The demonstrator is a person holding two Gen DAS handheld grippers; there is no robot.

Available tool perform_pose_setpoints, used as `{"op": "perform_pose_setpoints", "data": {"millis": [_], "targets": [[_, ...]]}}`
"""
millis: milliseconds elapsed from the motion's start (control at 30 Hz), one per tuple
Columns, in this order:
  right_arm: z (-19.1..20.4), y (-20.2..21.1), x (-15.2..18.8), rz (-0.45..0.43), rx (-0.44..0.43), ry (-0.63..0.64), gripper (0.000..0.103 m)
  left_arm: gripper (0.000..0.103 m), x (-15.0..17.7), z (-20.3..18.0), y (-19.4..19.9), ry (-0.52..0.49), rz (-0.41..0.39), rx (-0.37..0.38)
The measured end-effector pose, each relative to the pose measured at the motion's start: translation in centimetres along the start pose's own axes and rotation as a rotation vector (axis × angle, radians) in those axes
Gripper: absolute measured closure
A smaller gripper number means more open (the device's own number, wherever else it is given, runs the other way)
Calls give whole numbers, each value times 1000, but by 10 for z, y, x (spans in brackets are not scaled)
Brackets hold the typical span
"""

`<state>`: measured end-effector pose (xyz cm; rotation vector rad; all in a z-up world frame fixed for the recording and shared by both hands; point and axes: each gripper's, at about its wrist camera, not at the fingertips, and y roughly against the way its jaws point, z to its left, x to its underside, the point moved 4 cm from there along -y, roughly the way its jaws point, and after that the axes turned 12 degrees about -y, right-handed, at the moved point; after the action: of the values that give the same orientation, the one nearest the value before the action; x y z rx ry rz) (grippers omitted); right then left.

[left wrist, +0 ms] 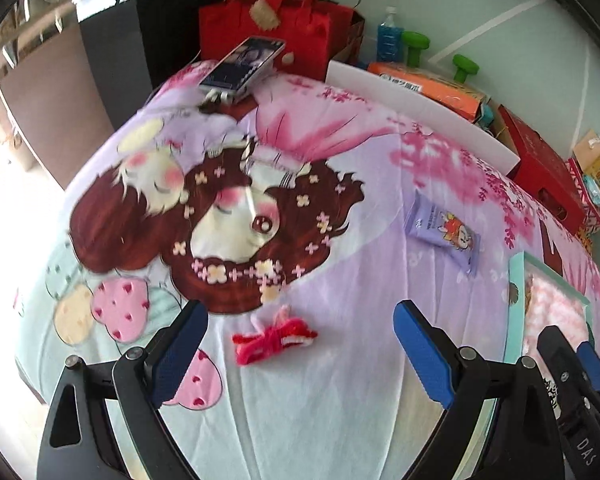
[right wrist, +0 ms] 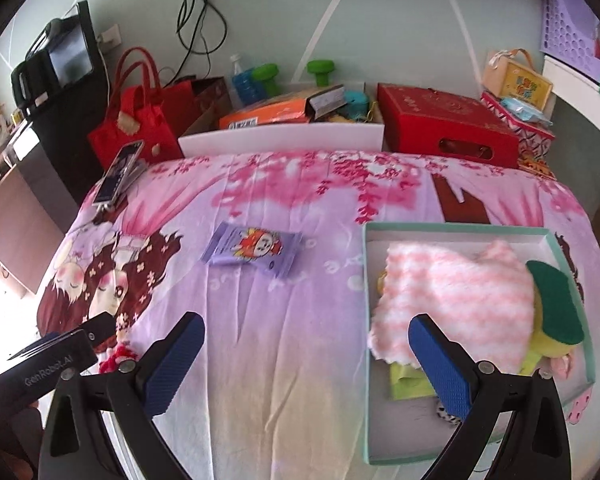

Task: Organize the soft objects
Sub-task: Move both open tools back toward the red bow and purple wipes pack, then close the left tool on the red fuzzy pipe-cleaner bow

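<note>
Here we see the red yarn bow lying crosswise on the bedspread, well left of the teal box, just ahead between our left gripper's spread, empty jaws, the right gripper likewise agape nearer the box.

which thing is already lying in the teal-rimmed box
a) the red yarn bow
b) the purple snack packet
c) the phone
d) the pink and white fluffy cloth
d: the pink and white fluffy cloth lies inside the teal-rimmed box, while the purple snack packet rests outside it on the printed sheet.
</note>
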<state>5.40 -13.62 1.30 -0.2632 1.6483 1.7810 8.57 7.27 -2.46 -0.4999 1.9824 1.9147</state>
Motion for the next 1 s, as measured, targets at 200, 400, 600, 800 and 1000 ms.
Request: {"op": "perform_pose_setpoints", "data": {"millis": [200,400,600,800,1000], "targets": [[0,-9,6,31,0,0,0,9,15,6,-13,42,43,-13],[-4,-23,11,69,10,-5,0,9,27,10,-39,108,126,7],[-2,-31,10,83,5,-1,0,9,26,10,-50,128,142,20],[-2,-34,12,88,13,3,0,22,22,13,-53,160,127,59],[0,-36,12,88,13,7,0,43,22,17,-57,164,130,47]]}}
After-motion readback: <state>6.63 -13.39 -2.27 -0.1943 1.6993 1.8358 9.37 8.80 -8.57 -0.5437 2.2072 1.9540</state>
